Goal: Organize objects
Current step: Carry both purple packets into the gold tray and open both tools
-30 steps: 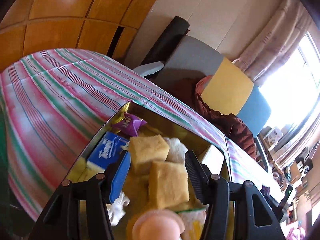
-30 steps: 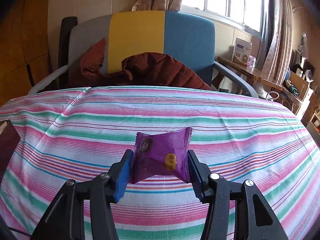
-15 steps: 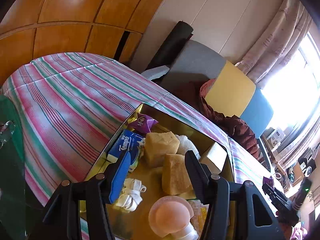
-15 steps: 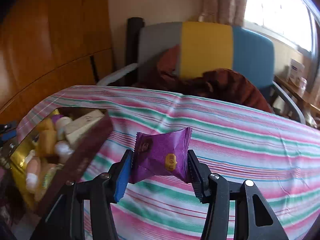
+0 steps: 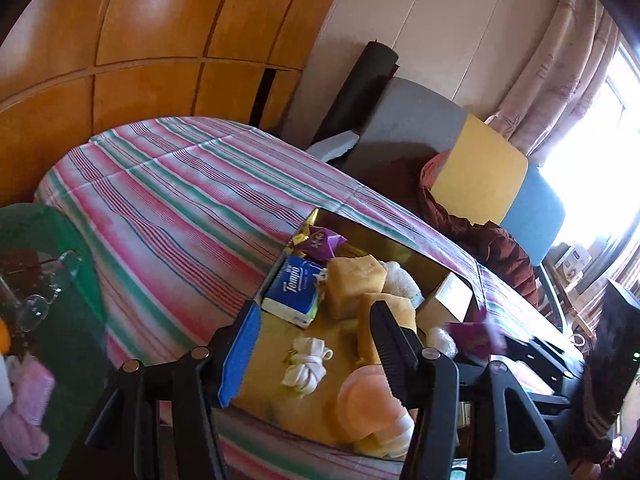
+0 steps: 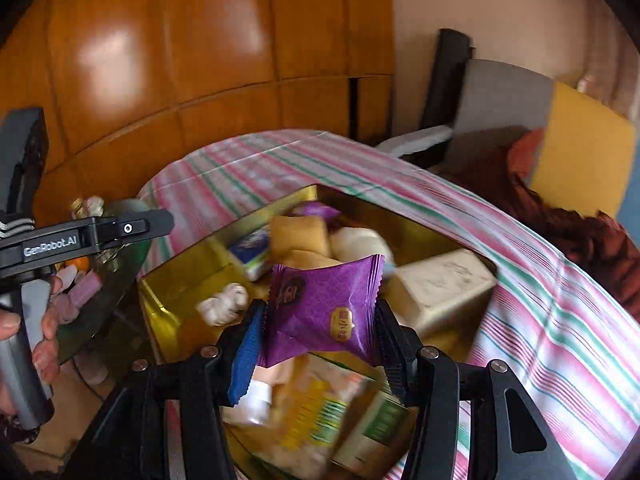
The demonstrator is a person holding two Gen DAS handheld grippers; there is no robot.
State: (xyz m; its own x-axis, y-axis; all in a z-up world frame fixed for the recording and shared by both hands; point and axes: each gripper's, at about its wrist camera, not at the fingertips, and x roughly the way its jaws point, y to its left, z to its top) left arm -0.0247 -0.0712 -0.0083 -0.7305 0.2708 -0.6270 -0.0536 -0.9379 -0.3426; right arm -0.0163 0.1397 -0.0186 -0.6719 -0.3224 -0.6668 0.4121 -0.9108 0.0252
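Observation:
My right gripper (image 6: 318, 332) is shut on a purple snack packet (image 6: 324, 312) and holds it above the gold box (image 6: 168, 280), which sits on the striped tablecloth (image 6: 560, 320). The box holds a blue tissue pack (image 5: 294, 292), yellow sponge blocks (image 5: 354, 286), another purple packet (image 5: 320, 242), a white knotted cloth (image 5: 306, 364) and a pink round item (image 5: 362, 400). My left gripper (image 5: 312, 344) is open and empty, over the box's near left side. The right gripper with its packet also shows blurred in the left wrist view (image 5: 476, 334).
A green glass-topped side table (image 5: 60, 320) with glasses and small items stands left of the bed. An armchair (image 5: 480, 176) with a maroon jacket (image 5: 492, 240) is behind. Wooden wardrobe panels (image 5: 140, 40) fill the back left. A white carton (image 6: 440, 288) lies in the box's right side.
My right gripper has swung left with the purple packet, from over the bare tablecloth to above the gold box. My left gripper has pulled back, showing more of the box.

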